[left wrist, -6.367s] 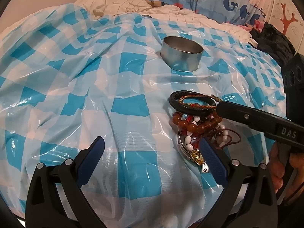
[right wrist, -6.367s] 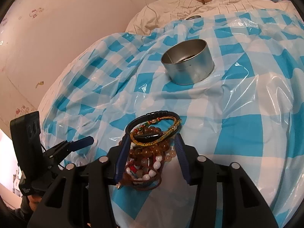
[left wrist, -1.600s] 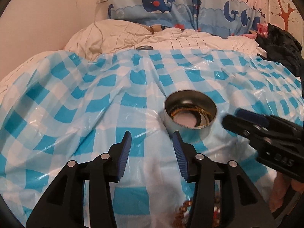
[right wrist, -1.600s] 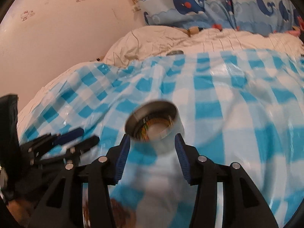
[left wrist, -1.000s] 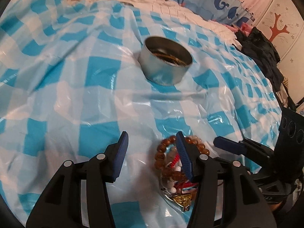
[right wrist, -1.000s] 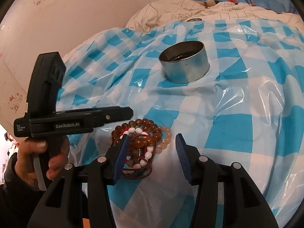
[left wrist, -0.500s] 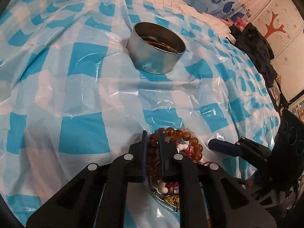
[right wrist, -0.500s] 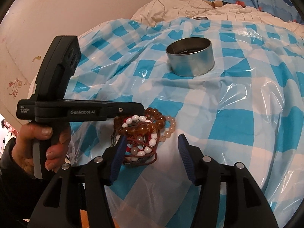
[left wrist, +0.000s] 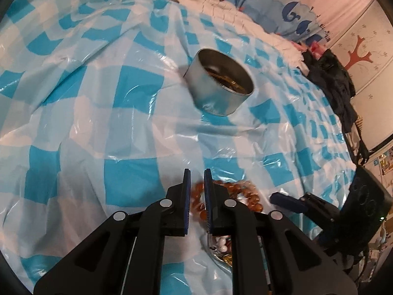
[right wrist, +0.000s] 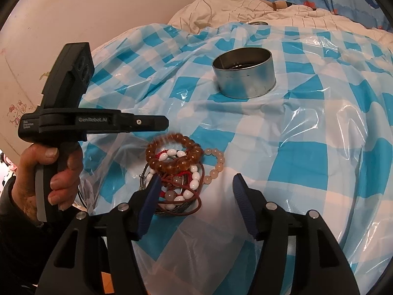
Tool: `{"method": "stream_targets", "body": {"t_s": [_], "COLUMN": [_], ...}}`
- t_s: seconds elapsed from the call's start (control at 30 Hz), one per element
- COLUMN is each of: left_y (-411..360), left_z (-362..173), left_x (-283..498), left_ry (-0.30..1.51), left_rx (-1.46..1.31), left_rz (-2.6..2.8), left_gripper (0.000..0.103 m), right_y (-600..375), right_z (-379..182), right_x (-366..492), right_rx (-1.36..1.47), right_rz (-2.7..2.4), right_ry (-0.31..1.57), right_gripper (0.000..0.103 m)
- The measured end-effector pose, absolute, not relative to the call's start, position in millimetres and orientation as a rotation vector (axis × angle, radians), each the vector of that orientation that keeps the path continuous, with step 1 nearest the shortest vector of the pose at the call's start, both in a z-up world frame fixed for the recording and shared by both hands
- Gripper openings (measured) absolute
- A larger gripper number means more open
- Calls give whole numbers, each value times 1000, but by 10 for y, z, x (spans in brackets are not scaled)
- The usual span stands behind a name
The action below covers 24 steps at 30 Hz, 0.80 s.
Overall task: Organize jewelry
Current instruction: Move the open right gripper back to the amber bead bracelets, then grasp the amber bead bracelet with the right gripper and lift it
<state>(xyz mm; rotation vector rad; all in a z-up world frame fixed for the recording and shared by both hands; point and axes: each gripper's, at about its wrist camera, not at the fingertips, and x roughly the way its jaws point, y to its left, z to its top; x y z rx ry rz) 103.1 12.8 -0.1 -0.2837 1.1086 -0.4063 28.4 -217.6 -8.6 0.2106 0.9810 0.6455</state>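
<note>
Narrowed from wide stance a second ago, left gripper [left wrist: 195, 179] jaws now pinch amber bead bracelet [right wrist: 172, 154], lifted off jewelry pile [right wrist: 175, 186] on checked plastic sheet [right wrist: 307, 162]. Right gripper [right wrist: 195, 196] opening, nothing between pads, hovering over pile. Risk: bracelet snags red cord, drags tangle along; smooth beads slip from thin grip. Beyond, metal tin [right wrist: 244, 73] holds coiled bracelets.

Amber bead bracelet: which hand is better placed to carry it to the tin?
Left. The left gripper is shut at the amber bead bracelet atop the pile. The right gripper is opening, empty, beside it. The tin stands beyond.
</note>
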Motion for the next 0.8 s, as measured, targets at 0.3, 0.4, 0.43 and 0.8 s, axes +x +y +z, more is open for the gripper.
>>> {"method": "stream_targets", "body": {"t_s": [0.3, 0.4, 0.43, 0.8], "left_y": [-62, -140, -147, 122], "left_z": [-128, -74, -49, 89], "left_x": [995, 956, 950, 1007], "left_ry": [1124, 1093, 1079, 1056], "left_rx": [-144, -58, -28, -162], "left_rz": [-380, -375, -352, -371], "left_gripper": [24, 0, 0, 0], "right_y": [-2220, -2316, -2337, -2096], "right_z": [-38, 5, 15, -95], "right_x": [293, 318, 330, 517], "right_rx": [232, 242, 236, 12], "right_rz": [631, 568, 551, 536], "right_ry": [942, 900, 896, 935], "right_gripper": [59, 59, 59, 41]}}
